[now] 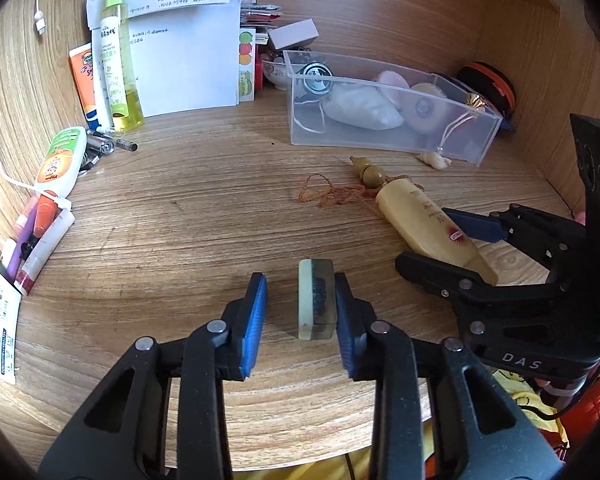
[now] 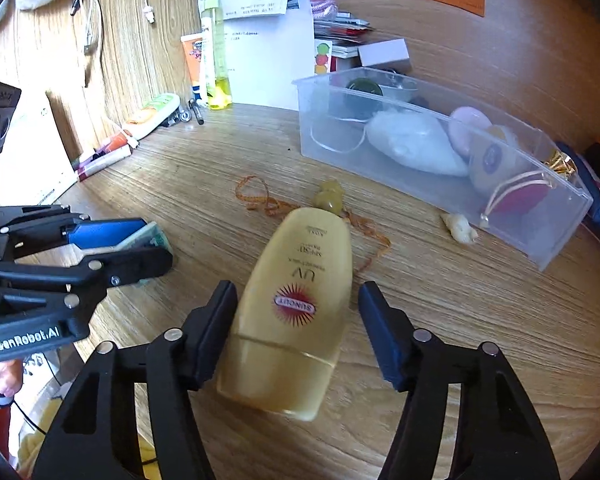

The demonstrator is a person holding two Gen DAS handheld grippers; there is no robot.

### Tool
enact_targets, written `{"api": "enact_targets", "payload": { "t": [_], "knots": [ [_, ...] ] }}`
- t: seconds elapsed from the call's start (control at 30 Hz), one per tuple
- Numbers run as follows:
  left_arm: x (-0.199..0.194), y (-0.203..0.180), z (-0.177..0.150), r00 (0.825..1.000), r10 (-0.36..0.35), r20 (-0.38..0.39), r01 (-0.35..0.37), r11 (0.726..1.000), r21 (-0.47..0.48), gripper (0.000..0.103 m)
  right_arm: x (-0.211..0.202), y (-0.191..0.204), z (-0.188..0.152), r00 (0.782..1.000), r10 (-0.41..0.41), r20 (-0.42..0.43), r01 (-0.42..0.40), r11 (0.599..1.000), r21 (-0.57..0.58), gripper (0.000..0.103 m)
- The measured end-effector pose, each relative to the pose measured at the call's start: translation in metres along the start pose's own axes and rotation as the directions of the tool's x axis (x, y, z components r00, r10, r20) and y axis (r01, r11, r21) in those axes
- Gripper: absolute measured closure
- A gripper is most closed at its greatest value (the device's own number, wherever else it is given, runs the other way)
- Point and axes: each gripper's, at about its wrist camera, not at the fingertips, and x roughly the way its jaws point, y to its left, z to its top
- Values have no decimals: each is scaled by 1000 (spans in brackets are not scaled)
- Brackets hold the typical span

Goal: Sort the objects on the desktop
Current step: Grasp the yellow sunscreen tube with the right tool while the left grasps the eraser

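So, left gripper [image 1: 301, 318] first: its jaws are spread apart on the desk [image 1: 188, 208], with a small greenish block [image 1: 315, 304] standing between the blue pads. The block sits right against the 3 o'clock pad, with a clear gap to the 9 o'clock one, so nothing is clamped. In the right wrist view the block [image 2: 150, 238] pokes out between those same fingers at about 9 o'clock.

Right gripper [image 2: 298, 330] is wide open too, straddling the cap end of a yellow sunscreen bottle [image 2: 296, 304] lying flat. The 9 o'clock finger looks like it touches the bottle, while the 3 o'clock finger stands off from it. From the left camera that gripper [image 1: 432, 240] sits around 3 o'clock, a finger on each side of the bottle [image 1: 428, 224].

Just past the bottle there's a little gourd charm [image 2: 330, 196] on a tangled orange cord [image 2: 260, 198], and a small shell [image 2: 460, 228] at roughly 2 o'clock, right beside the clear bin [image 2: 548, 236]. The bin holds a white pouch [image 2: 412, 144], a dark round tin and a few rounded bits.

Further back at 11 o'clock, a tall yellow spray bottle [image 2: 216, 52] and an orange tube [image 2: 192, 60] lean on some papers [image 2: 268, 52], with tubes and pens [image 2: 148, 120] along the 10 o'clock edge.
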Motion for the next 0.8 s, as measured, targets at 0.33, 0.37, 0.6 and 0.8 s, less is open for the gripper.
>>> {"api": "enact_targets", "payload": {
  "t": [0.33,0.37,0.6,0.8],
  "knots": [
    [1,3,2,1000,16,5,-16,999,-44,88,-3,-4,0,998,66,-1,-66,998,20,57],
    [2,3,2,1000,20,3,-20,999,-45,88,-4,-5,0,997,74,-2,-74,997,26,57],
    [2,14,7,1000,16,-3,-16,994,-105,88,-16,-25,0,997,76,14,-77,994,79,57],
    [-9,23,15,999,29,21,-26,992,-125,88,-40,-48,2,995,85,51,-91,990,109,57]
  ]
}}
